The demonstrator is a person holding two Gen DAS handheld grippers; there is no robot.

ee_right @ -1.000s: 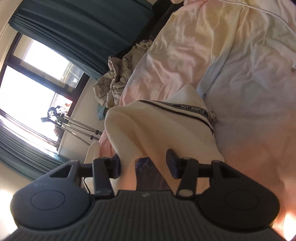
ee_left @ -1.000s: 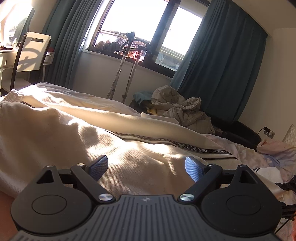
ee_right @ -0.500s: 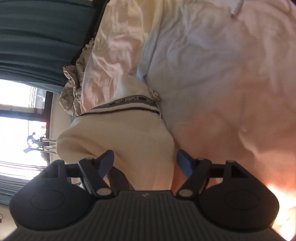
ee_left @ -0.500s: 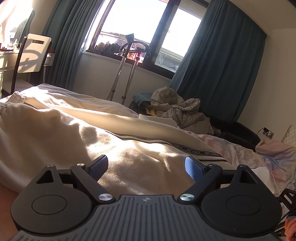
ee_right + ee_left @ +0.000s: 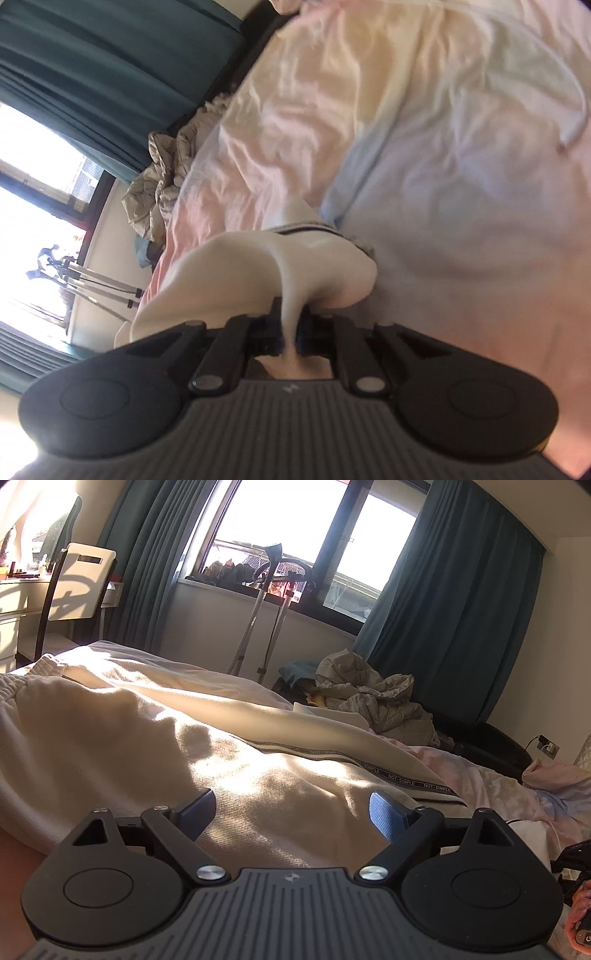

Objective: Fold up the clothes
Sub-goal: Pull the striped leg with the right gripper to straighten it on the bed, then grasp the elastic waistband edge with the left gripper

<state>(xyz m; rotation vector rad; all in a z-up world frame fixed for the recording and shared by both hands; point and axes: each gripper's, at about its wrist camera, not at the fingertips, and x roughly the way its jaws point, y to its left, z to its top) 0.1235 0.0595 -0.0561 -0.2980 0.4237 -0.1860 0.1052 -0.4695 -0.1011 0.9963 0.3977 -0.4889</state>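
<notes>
So the cream sweatpants (image 5: 155, 738) sprawl across the pastel bed sheet (image 5: 461, 184), sunlit and rumpled, with a "NOT-SIMPLE" lettered stripe down the leg. The right gripper (image 5: 290, 332) is clamped on a pinched fold; the left gripper (image 5: 291, 808) hovers wide open over the fabric.

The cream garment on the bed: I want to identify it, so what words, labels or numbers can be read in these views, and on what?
"NOT-SIMPLE", repeated along the dark stripe band of the cream garment.
Right wrist view: the same band is too blurred to read.
No other readable text.
</notes>
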